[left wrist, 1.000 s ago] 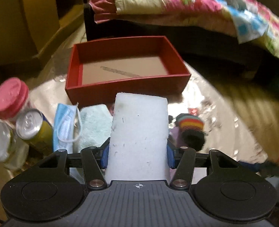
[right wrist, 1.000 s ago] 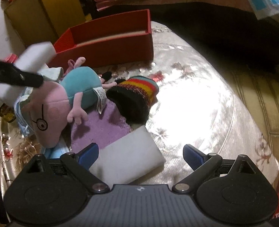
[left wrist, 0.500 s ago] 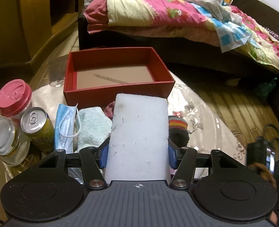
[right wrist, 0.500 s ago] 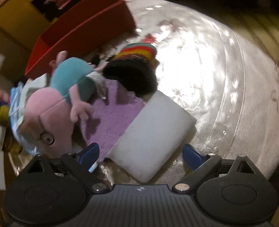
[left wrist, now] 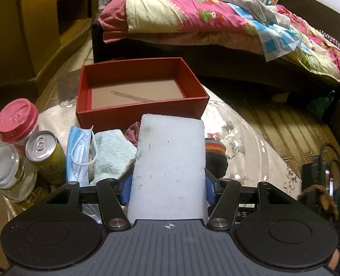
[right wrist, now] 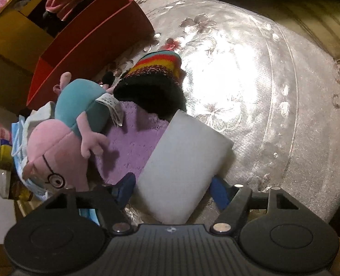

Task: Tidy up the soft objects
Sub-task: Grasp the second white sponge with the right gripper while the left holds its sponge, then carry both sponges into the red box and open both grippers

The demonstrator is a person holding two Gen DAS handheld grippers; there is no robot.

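My left gripper (left wrist: 167, 188) is shut on a white sponge (left wrist: 168, 168) and holds it above the table, short of the empty red box (left wrist: 137, 112). My right gripper (right wrist: 172, 189) has its blue pads against both sides of a second white sponge (right wrist: 183, 168) that lies on the table. Beside it lie a purple cloth (right wrist: 133, 142), a pink and teal plush pig (right wrist: 64, 124) and a black rainbow-striped knit hat (right wrist: 156, 80). A light blue towel (left wrist: 111, 154) and a blue face mask (left wrist: 80, 154) lie by the box.
A pink-lidded jar (left wrist: 16, 119), a yellow can (left wrist: 46, 156) and a glass jar (left wrist: 8, 172) stand at the table's left edge. The round table (right wrist: 273, 92) has a shiny floral cover. A bed (left wrist: 216, 30) stands behind, a wooden cabinet (left wrist: 38, 23) to the left.
My right gripper has tilted down, moved onto the second sponge and closed from wide open onto its sides. My left gripper has drawn back and up a little with its sponge.
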